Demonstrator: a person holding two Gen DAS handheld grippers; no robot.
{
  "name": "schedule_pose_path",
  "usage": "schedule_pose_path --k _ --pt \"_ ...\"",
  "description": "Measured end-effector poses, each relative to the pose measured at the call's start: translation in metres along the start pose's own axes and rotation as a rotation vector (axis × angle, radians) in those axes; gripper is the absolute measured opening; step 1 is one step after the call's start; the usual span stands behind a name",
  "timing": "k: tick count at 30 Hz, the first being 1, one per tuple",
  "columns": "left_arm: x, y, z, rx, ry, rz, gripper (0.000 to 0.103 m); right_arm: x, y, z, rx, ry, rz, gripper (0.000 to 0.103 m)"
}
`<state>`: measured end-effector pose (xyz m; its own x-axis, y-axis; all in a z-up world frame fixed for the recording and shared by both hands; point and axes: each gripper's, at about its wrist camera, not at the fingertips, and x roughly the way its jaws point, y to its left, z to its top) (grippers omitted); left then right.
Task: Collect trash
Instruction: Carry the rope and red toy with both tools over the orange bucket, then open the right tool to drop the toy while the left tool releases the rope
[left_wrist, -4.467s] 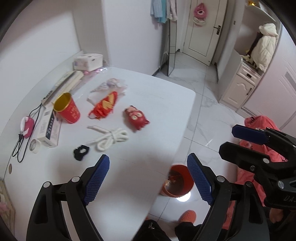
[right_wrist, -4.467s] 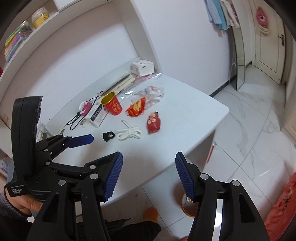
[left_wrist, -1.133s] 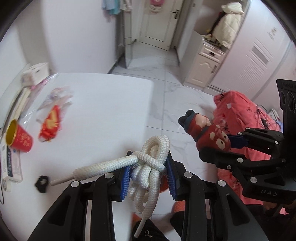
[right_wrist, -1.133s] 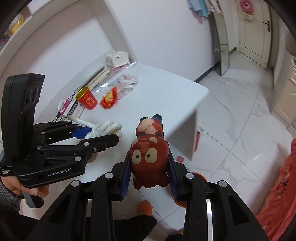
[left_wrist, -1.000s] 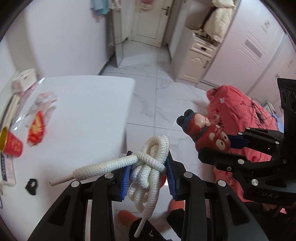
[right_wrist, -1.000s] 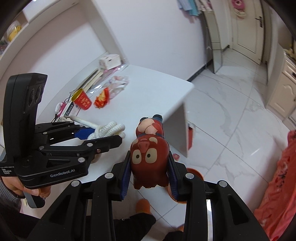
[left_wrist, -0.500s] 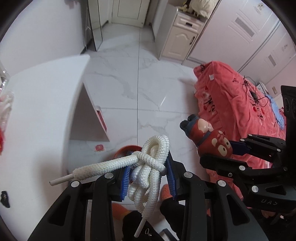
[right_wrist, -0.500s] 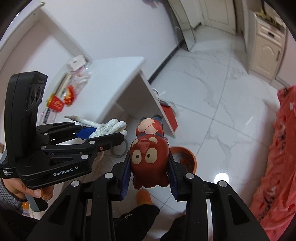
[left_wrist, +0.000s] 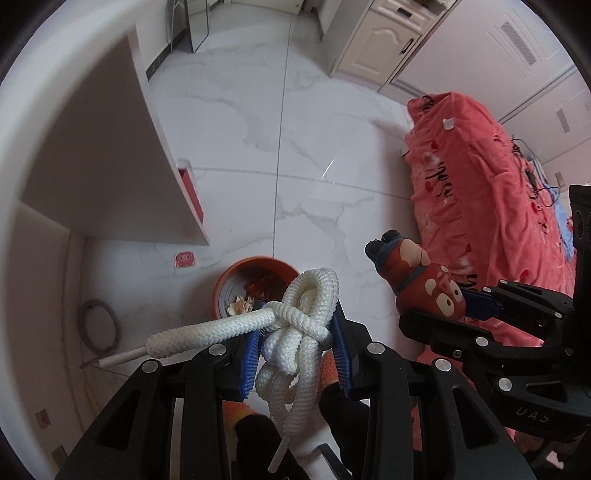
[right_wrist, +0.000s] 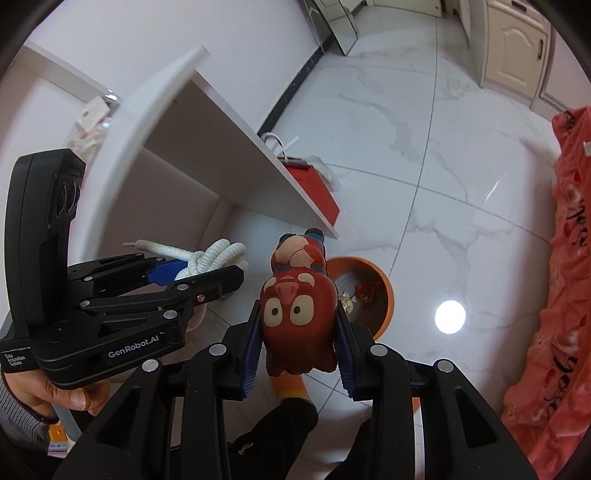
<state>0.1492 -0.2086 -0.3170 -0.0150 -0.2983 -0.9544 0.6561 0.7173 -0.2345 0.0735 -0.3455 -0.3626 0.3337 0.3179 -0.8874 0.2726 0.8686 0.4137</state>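
While both grippers point steeply down at the floor, each view cuts off part of what it holds.

Left wrist view
- Left gripper (left_wrist: 297, 360): its blue fingers (left_wrist: 250, 363) are clenched on a knotted white rope (left_wrist: 301, 325); the knot covers most of the pads.
- Rope: one stiff end sticks out to the left, another hangs down and crosses a dark trouser leg below.
- Bin (left_wrist: 221, 286): orange, on the marble floor (left_wrist: 295, 166) just beyond the fingertips; the rope hides its near rim, and only scraps show inside.
- Right gripper (left_wrist: 458, 299): at the right edge, grasping a red toy (left_wrist: 421, 280); its body is cut off by the frame.
- Bench (left_wrist: 22, 147): seen from its edge and underside; nothing on top can be made out.
- Bed cover (left_wrist: 480, 177): red, partly behind the right gripper.

Right wrist view
- Right gripper (right_wrist: 298, 341): fingers (right_wrist: 345, 356) closed tight on the red toy (right_wrist: 297, 314), which sits above the bin's (right_wrist: 384, 295) left part and hides it.
- Left gripper (right_wrist: 207, 267): seen side-on with the rope (right_wrist: 218, 254) between its fingers, mostly hidden.
- Hand (right_wrist: 55, 391): only fingers and a grey sleeve show under the left gripper.
- Bag (right_wrist: 317, 188): red, half hidden behind the bench (right_wrist: 155, 107) panel.
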Motion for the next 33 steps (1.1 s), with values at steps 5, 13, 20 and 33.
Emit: schedule_pose_path --k 5,13,20,33 --pt "0.03 0.014 0.0 -0.026 0.027 0.003 0.036 0.042 -0.012 -0.001 0.032 0.033 0.005 0.036" --pt "0.066 0.024 -0.001 -0.041 0.067 -0.004 0.036 0.082 -0.024 0.005 0.028 0.07 -0.009 0.036" --pt "0.082 0.024 0.0 -0.016 0.087 -0.001 0.037 0.1 -0.033 0.005 0.055 0.084 -0.027 0.036" --pt "0.092 0.029 0.0 -0.006 0.1 0.03 0.051 0.119 -0.041 0.007 0.06 0.112 -0.033 0.041"
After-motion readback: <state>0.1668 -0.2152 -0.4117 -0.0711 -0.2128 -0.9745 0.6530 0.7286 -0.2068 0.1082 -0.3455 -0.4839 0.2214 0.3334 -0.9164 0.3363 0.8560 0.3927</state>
